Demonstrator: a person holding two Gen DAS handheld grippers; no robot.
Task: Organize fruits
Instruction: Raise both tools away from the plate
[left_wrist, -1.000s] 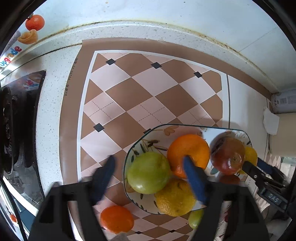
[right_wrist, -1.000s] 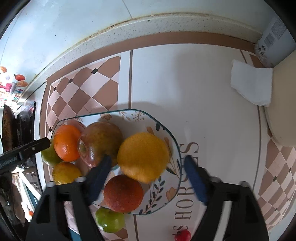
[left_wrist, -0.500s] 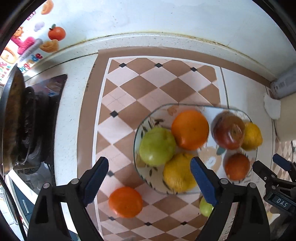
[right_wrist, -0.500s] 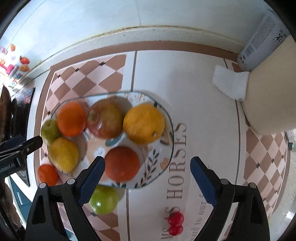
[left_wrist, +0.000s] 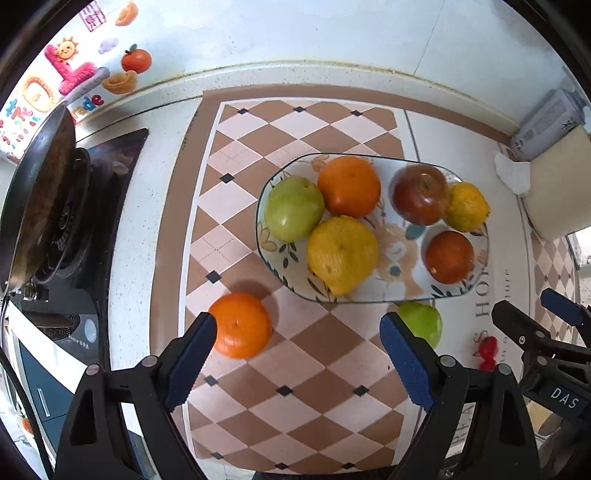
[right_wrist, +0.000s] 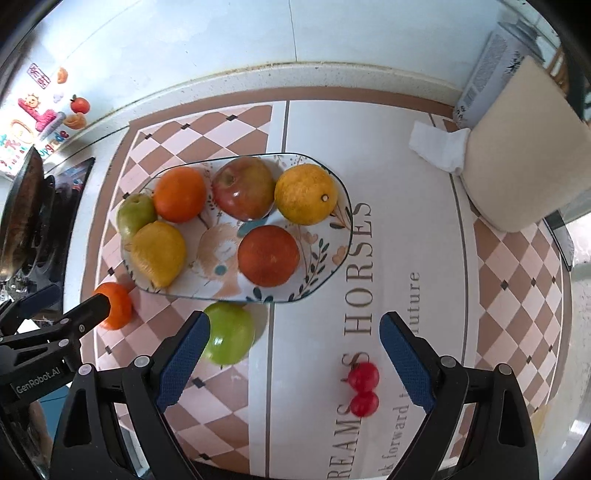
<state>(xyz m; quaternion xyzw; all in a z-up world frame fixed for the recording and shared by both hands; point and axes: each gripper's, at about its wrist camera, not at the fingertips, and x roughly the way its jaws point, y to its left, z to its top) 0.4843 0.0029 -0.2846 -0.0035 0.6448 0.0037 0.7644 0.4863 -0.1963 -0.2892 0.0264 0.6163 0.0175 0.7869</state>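
Observation:
A floral plate (left_wrist: 400, 258) (right_wrist: 325, 251) on the checkered mat holds a green apple (left_wrist: 293, 208), an orange (left_wrist: 349, 186), a red apple (left_wrist: 419, 194), a yellow citrus (left_wrist: 467, 206), a reddish tangerine (left_wrist: 448, 256) and a lemon (left_wrist: 341, 253). Off the plate lie a loose orange (left_wrist: 240, 325) (right_wrist: 118, 310), a second green apple (right_wrist: 229, 332) (left_wrist: 423, 321) and two small red fruits (right_wrist: 364, 387). My left gripper (left_wrist: 295, 332) hangs open and empty above the mat, its left pad near the loose orange. My right gripper (right_wrist: 295, 325) is open and empty too, its left pad beside the second green apple.
A stove with a dark pan (left_wrist: 40, 192) stands at the left. At the right are a beige board (right_wrist: 524, 147), a white cloth (right_wrist: 437, 147) and a grey carton (right_wrist: 487, 74). The tiled wall runs along the back. The counter's front edge is close below the grippers.
Both grippers have drawn up and back from the plate toward the front of the counter. The loose orange, second green apple and red fruits have come into fuller view. The right jaws widened slightly.

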